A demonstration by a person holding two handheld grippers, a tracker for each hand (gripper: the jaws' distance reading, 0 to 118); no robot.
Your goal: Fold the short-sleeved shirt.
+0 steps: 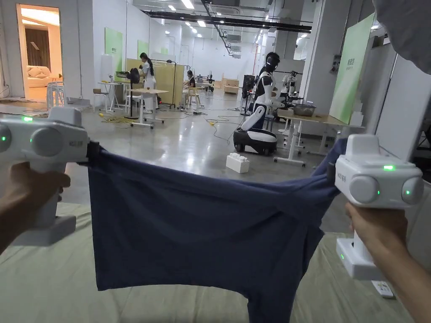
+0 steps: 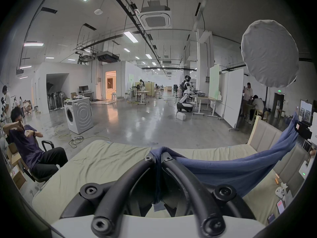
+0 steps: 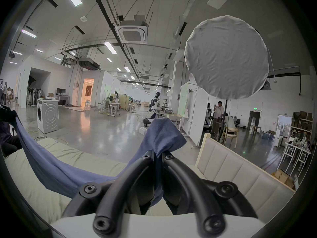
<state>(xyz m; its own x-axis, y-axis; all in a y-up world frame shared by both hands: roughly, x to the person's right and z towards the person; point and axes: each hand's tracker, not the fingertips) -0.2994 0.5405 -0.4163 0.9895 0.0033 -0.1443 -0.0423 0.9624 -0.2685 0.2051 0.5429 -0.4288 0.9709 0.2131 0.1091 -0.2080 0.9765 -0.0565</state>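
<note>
**A:** ok so where's the shirt (image 1: pixel 198 227) at right now? Looks like it's off the bed.

**B:** Mostly, yeah. It's a dark blue short-sleeved one, strung up in the air between the two tools. In the head view the left hand-held gripper (image 1: pixel 89 152) has one top corner and the right hand-held gripper (image 1: pixel 333 172) has the other, so the upper edge sags in a shallow curve between them and the rest hangs down like a curtain. The right-hand side hangs lower, out past the bottom of the picture.

**A:** Are both actually pinching it or just hooked?

**B:** Pinching. In the left gripper view the two black jaws are closed together with the blue fabric (image 2: pixel 231 171) bunched right between the tips (image 2: pixel 158 155), and the cloth runs off to the right toward the other tool. Same deal in the right gripper view: jaws clamped on a wad of fabric (image 3: pixel 163 135) that pokes up above the tips (image 3: pixel 158 154), with the shirt trailing left.

**A:** And underneath?

**B:** The bed (image 1: pixel 50 273) with its pale greenish sheet, padded headboard (image 3: pixel 240 169) off to the right. Can't tell if the lowest bit of the shirt touches the sheet.
</note>
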